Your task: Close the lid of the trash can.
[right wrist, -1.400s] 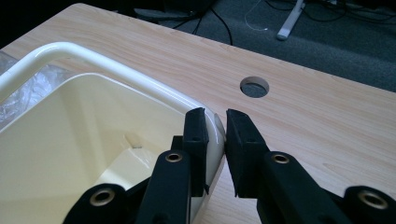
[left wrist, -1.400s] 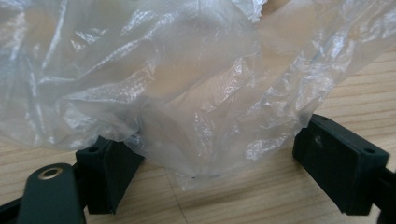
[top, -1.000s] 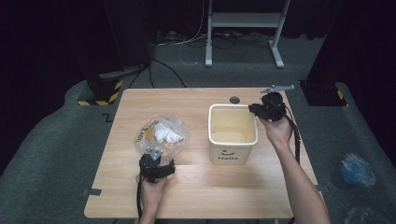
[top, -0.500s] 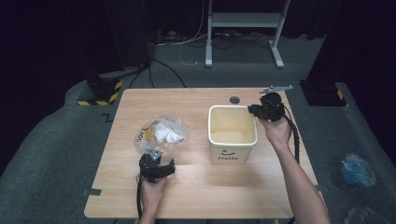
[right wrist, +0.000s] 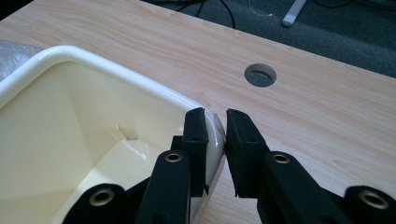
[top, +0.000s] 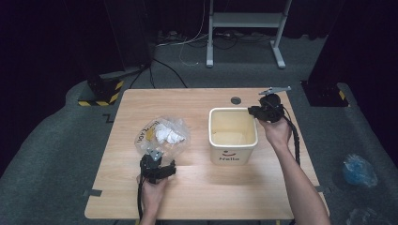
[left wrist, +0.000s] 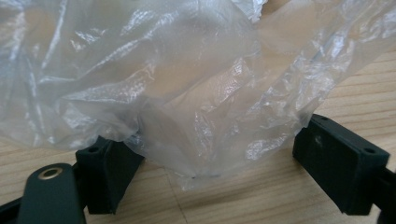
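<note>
Bin (top: 233,136): one, centre-right, right gripper (right wrist: 215,128) clamped on its rim corner; one plastic bag (top: 162,136), left gripper (left wrist: 215,158) spread wide around its edge; bare table (top: 187,101) above.

White lump inside the plastic bag (top: 162,136), perhaps tissue, stays unclear.

Bare worktop (top: 197,101) runs along the far edge, broken only by a cable hole (top: 235,100), and a wide bare strip lies along the near edge between the two forearms. The bag (top: 162,136) blocks the left-centre, the bin (top: 233,154) the right-centre, with a clear lane between them. The right gripper (top: 256,112) sits clamped on the bin's far-right rim corner, obstructing it.
</note>
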`<action>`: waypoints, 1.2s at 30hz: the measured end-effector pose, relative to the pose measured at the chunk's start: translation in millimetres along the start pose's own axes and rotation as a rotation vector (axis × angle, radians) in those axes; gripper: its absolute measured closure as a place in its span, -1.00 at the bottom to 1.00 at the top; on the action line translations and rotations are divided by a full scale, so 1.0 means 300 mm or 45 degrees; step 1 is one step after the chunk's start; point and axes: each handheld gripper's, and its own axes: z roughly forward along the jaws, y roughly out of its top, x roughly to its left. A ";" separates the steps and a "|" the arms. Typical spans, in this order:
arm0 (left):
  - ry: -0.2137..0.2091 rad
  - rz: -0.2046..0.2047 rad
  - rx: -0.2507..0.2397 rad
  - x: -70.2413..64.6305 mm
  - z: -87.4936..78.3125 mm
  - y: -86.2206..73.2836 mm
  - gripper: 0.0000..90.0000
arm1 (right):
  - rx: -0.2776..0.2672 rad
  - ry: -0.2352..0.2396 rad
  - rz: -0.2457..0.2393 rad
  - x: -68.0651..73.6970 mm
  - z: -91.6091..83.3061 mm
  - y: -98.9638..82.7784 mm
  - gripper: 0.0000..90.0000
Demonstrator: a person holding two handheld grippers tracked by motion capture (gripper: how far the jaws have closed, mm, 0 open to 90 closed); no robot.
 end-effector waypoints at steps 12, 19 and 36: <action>0.000 0.000 0.000 0.000 0.000 0.000 -0.63 | -0.024 0.027 0.027 -0.013 0.007 -0.025 0.67; 0.001 0.000 0.000 -0.001 0.000 0.000 -0.63 | -0.027 0.054 0.013 -0.003 0.010 -0.025 0.38; 0.001 0.001 0.000 -0.001 0.000 0.000 -0.63 | -0.035 0.062 -0.003 0.016 0.030 -0.026 -0.02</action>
